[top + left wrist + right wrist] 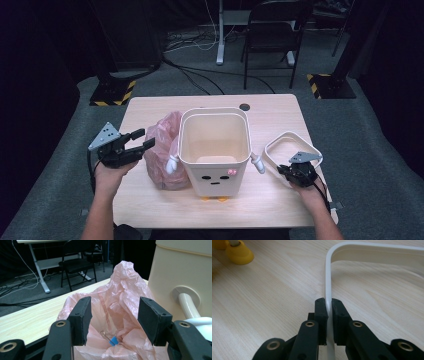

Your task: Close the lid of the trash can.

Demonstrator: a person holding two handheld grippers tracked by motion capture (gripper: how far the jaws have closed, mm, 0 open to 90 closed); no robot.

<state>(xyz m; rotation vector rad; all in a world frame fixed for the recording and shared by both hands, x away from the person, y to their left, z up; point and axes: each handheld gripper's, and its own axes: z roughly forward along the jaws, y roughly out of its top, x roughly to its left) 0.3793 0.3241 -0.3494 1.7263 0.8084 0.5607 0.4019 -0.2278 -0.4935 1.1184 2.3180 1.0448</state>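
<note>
- Grip comes first: the right gripper, at about four o'clock on the table, is clenching its pads on the thin near edge of the white rim ring. In the right gripper view the edge is running straight up between the jaws, so the hold looks centred; I would be keeping it square so that the ring is not twisting when lifted.
- Lifting should be going level, since the ring is lying flat on the wood just right of the cream bin and close to its small side arm, which could be catching the ring.
- Left of the bin, at about nine o'clock, the left gripper is standing released, jaws wide and pads off everything, aiming at the pink bag.
- In the left gripper view a blue binder clip is sitting low in the bag's folds; a bite on the film should be avoiding it.
- Farthest in, the bag is leaning against the bin's left wall, crumpled, so spreading its mouth before the ring goes on is likely needed.
</note>
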